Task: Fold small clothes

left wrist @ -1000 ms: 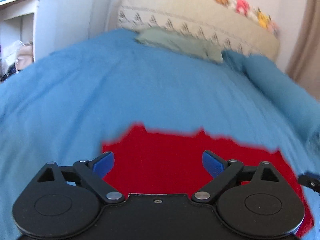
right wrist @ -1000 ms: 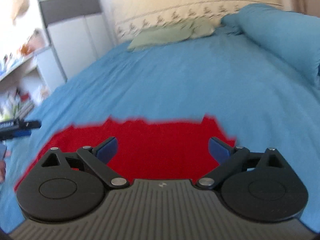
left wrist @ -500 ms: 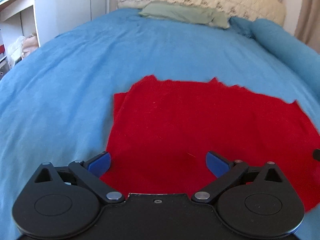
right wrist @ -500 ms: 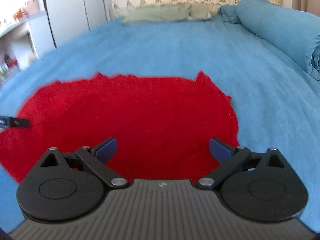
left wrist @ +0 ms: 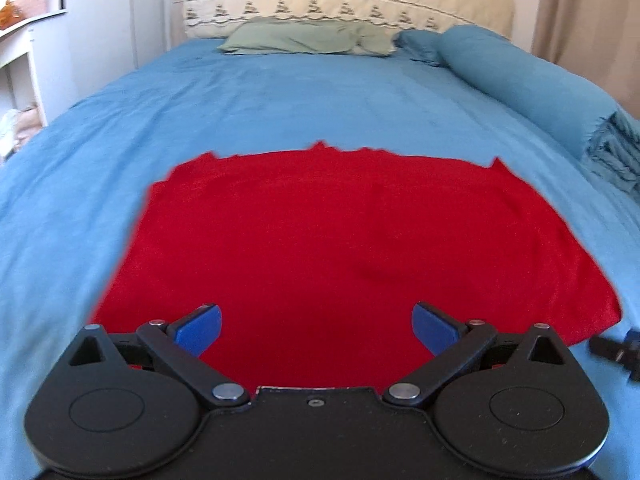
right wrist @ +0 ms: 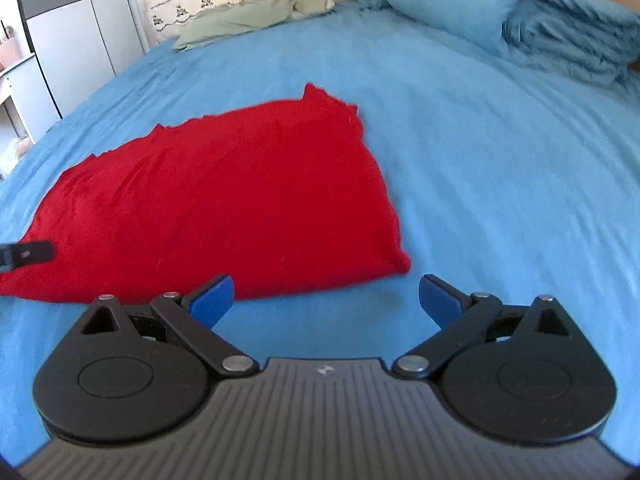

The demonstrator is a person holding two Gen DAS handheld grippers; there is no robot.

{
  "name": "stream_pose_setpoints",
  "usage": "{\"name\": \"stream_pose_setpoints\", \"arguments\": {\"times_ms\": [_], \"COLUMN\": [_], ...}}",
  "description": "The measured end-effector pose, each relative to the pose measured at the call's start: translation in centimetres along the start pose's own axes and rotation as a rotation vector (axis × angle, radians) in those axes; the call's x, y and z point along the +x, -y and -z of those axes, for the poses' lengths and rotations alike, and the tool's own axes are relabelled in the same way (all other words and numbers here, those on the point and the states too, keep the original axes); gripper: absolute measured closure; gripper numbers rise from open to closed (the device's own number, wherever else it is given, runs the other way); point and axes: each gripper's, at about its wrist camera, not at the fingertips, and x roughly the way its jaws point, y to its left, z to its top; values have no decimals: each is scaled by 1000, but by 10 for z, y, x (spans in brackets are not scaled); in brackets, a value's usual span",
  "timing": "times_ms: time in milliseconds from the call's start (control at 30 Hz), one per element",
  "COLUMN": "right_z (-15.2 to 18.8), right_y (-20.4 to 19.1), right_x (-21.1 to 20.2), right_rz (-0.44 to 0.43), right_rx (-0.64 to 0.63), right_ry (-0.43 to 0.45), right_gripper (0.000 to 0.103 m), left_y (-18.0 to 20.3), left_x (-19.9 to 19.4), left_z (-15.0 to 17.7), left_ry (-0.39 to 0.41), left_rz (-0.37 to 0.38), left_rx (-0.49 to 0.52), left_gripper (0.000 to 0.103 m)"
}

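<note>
A red garment (left wrist: 332, 240) lies flat on the blue bedspread (left wrist: 280, 100); it also shows in the right wrist view (right wrist: 224, 196). My left gripper (left wrist: 316, 326) is open and empty, over the garment's near edge. My right gripper (right wrist: 326, 298) is open and empty, over the bedspread (right wrist: 500, 168) just in front of the garment's near right corner. A tip of the right gripper shows at the right edge of the left wrist view (left wrist: 616, 348). A tip of the left gripper shows at the left edge of the right wrist view (right wrist: 28, 254).
A green pillow (left wrist: 308, 38) and a cream headboard (left wrist: 344, 4) are at the far end. A rolled and folded blue blanket (right wrist: 552, 36) lies along the right side. White furniture (right wrist: 76, 32) stands left of the bed.
Both grippers have pulled back from the garment and stay open. The right gripper has shifted right, from over the garment to in front of its right corner. More of the garment shows.
</note>
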Motion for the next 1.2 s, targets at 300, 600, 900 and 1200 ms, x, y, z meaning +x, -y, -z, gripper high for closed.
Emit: {"name": "stream_pose_setpoints", "arguments": {"times_ms": [300, 600, 900, 1200], "right_z": [-1, -8, 1, -8], "right_y": [4, 16, 22, 20], "right_x": [11, 28, 13, 20], "right_rz": [-50, 3, 83, 34], "right_rx": [138, 273, 444, 440], "right_ry": [12, 84, 78, 80], "right_gripper": [0, 3, 12, 26], "left_y": [27, 7, 21, 20], "left_x": [63, 104, 94, 94], "left_z": [-46, -57, -42, -45], "left_ry": [-7, -91, -78, -92], "left_rz": [-82, -95, -84, -79], "left_rx": [30, -71, -20, -35], "left_gripper": [0, 0, 0, 0]}}
